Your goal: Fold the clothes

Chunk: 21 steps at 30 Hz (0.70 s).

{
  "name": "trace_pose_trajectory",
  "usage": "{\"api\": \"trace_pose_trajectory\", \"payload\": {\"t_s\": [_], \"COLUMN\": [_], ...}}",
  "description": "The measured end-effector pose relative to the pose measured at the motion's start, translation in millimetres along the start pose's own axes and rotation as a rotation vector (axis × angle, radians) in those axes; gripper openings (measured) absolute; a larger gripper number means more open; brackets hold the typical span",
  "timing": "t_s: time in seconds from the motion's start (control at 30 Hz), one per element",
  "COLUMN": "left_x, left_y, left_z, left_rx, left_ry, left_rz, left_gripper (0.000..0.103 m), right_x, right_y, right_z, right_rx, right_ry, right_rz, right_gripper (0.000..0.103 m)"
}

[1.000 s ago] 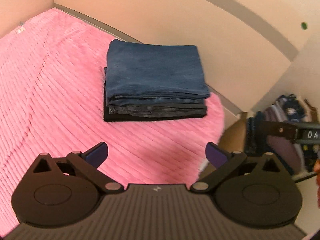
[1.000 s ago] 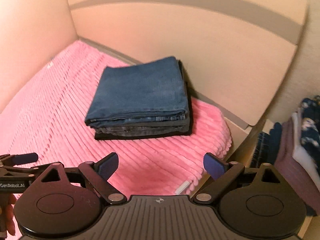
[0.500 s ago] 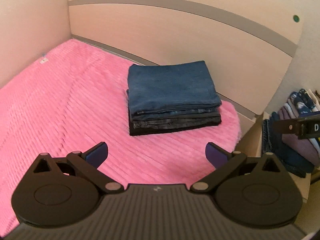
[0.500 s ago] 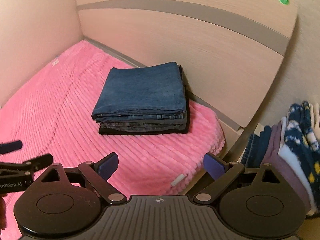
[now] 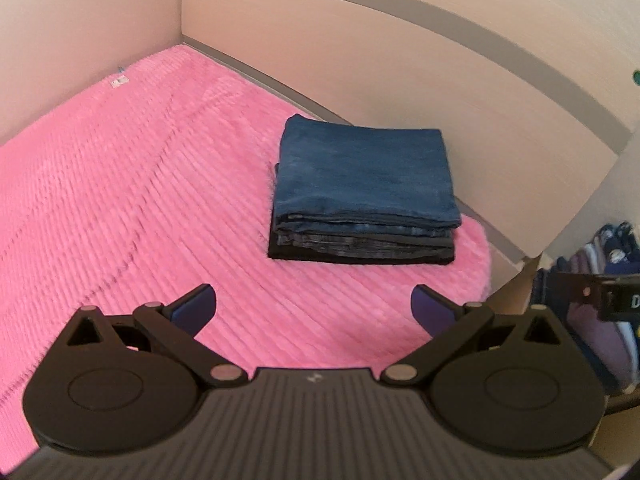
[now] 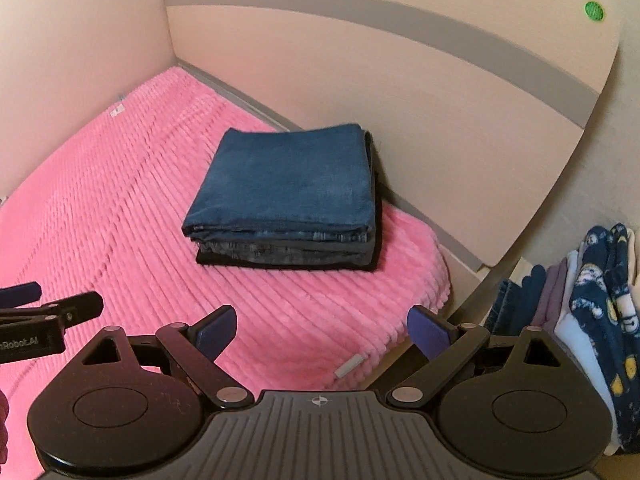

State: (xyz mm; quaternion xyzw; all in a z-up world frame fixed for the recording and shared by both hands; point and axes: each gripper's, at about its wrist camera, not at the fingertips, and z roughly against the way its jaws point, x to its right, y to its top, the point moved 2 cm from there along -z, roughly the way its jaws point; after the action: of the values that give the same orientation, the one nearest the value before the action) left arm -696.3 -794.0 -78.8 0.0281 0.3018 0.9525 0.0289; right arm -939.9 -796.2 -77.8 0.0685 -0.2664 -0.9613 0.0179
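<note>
1. Stack (image 5: 364,196) of folded clothes sits on the pink cover (image 5: 132,208), near the far right corner of the bed, close to the headboard (image 5: 400,60). Blue denim on top, grey denim beneath, a black piece at the bottom. Edges squared; folds face the cameras.
2. Left gripper (image 5: 314,306): fingers spread wide, nothing between them, hanging above bare cover short of the stack.
3. Right gripper (image 6: 320,328): likewise wide apart and empty, over the bed's near right edge.
4. Nothing lies between either gripper and the stack; only ribbed pink cover.
5. Off the bed's right side, a pile (image 6: 592,320) of other clothes: dark blue print fabric, white, purple, and denim. In the left view it appears blurred behind the other gripper's finger.
6. In the right view the left gripper shows at the left edge, its body reading "nRobot.AI" (start cut off). In the left view a "D" shows on the right gripper's body; the rest is out of frame.
7. Green dot (image 6: 594,11) on the headboard's upper right; a grey stripe runs across the board.
8. Small white tag (image 6: 349,365) on the cover's near edge; another (image 5: 119,80) at the far left by the wall.
9. Wall bounds the bed on the left, headboard behind. Wide open cover lies left of the stack; the right edge drops off just beyond it.
</note>
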Motion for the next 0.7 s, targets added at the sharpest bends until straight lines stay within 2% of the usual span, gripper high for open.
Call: {"api": "trace_pose_trajectory", "payload": {"t_s": [0.7], "left_x": [16.7], "left_y": [-9.2], "left_z": [-5.3], "left_rx": [-0.031], "left_ry": [0.002], "left_rz": [-0.052], "left_gripper": [0.102], "right_x": [-6.7], "right_y": [-3.6], "right_z": [5.9], "right_rx": [0.005], "right_ry": [0.008], "right_rz": [0.017], "right_gripper": [0.095]}}
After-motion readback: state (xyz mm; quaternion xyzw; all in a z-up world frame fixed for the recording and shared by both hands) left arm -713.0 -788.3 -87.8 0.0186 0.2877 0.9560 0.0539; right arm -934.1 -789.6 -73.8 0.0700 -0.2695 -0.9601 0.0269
